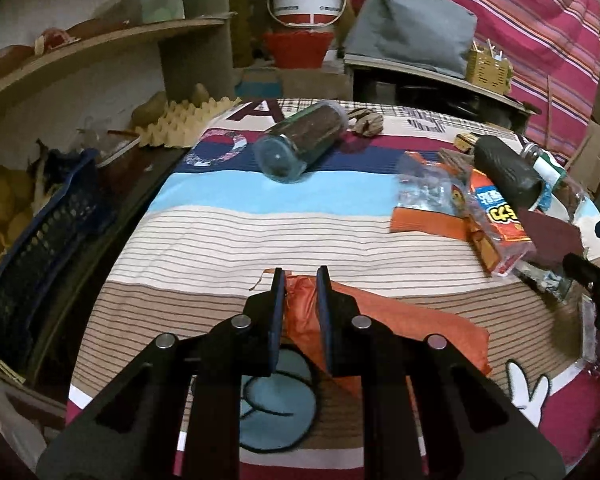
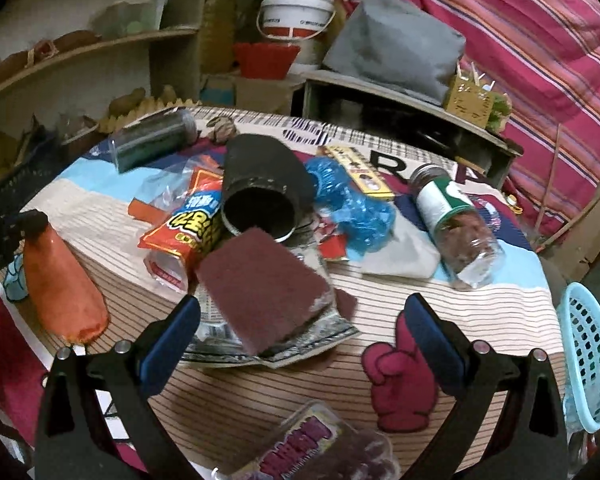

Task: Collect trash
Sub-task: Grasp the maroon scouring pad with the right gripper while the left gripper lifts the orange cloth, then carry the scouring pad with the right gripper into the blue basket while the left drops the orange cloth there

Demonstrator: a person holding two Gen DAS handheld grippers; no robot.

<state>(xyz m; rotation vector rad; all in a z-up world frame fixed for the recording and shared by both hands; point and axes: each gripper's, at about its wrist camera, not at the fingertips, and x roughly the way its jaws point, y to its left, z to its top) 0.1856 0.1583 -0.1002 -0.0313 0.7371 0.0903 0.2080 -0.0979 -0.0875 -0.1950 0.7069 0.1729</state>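
Closest to the left cam: my left gripper [image 1: 300, 280], jaws clamped on a bunched orange bag [image 1: 380, 320]. In the right view that bag [image 2: 60, 280] hangs at the left edge as a filled-out cone. I'd say I'm holding it by the neck so it can take trash.

Right gripper [image 2: 300, 312] is at lower centre of its frame, jaws wide apart, nothing between the pads, aimed at a maroon scrub pad [image 2: 260, 288] lying on a crinkled foil wrapper [image 2: 324, 338]. Prob the next pick.

The rest of the trash is piled mid-frame on the striped cloth [image 2: 480, 312] over the tabletop: an orange snack packet [image 2: 188, 224], blue crumpled plastic [image 2: 356, 212], clear plastic [image 1: 420, 188], a yellow strip pack [image 2: 360, 172].

Containers:
- black tube [image 2: 260, 196] on its side, open mouth toward me, inside too dark to read
- glass jar [image 2: 456, 224], green/white label, on its side, brown stuff inside
- clear jar [image 1: 300, 144], upper centre of the left view, on its side, dark brown fill
- light-blue basket [image 2: 588, 360], right edge, contents not visible
- dark crate [image 1: 40, 232], left edge, yellowish items heaped beside it, can't ID.
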